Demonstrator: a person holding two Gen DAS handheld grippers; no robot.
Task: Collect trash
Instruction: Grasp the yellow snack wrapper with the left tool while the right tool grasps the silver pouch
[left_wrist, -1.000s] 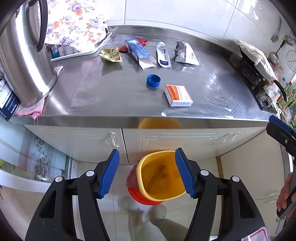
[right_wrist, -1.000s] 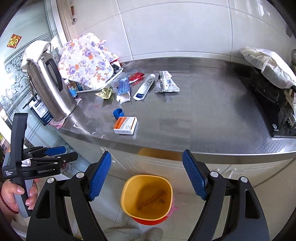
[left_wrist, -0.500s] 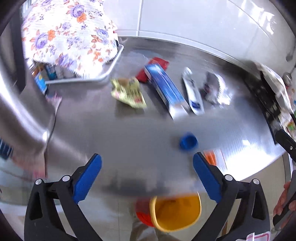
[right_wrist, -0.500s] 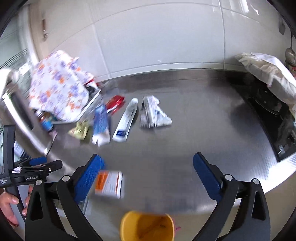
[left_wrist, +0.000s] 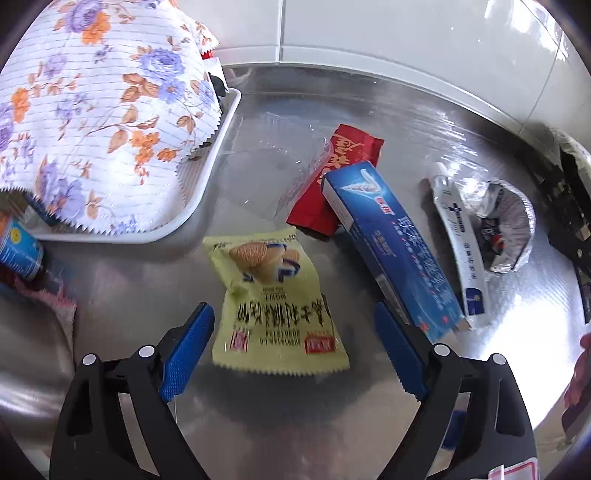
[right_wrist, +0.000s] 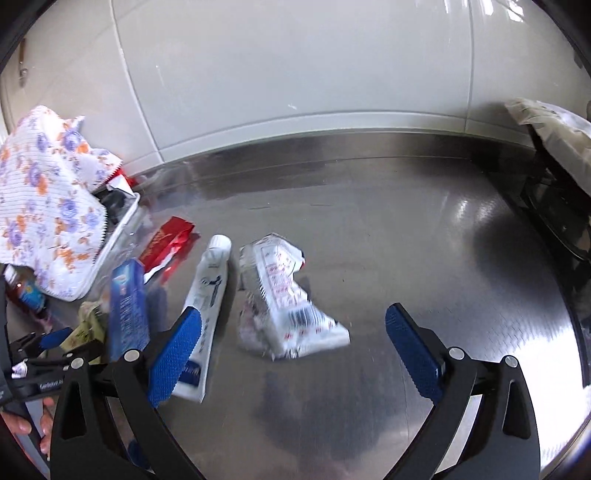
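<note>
Both tools have come forward over the counter (right_wrist: 369, 206) since a second ago, and the yellow bin has dropped out of our sight. Our left tool (left_wrist: 293, 334) is spread wide with the yellow-green snack wrapper (left_wrist: 275, 295) lying flat between its blue pads, touching neither; its long axis runs away from us, the sealed crimped edge nearest. Our right tool (right_wrist: 291, 347) is likewise wide apart around the crumpled white wrapper (right_wrist: 284, 291), which slants from far-left to near-right, barcode end toward us. We count one blue toothpaste box (left_wrist: 391, 243), one white tube (left_wrist: 458, 236), one red packet (left_wrist: 340, 177), all lying roughly lengthwise away from us. A floral cloth (left_wrist: 92, 103) covers a white tray (left_wrist: 207, 184) at left.
</note>
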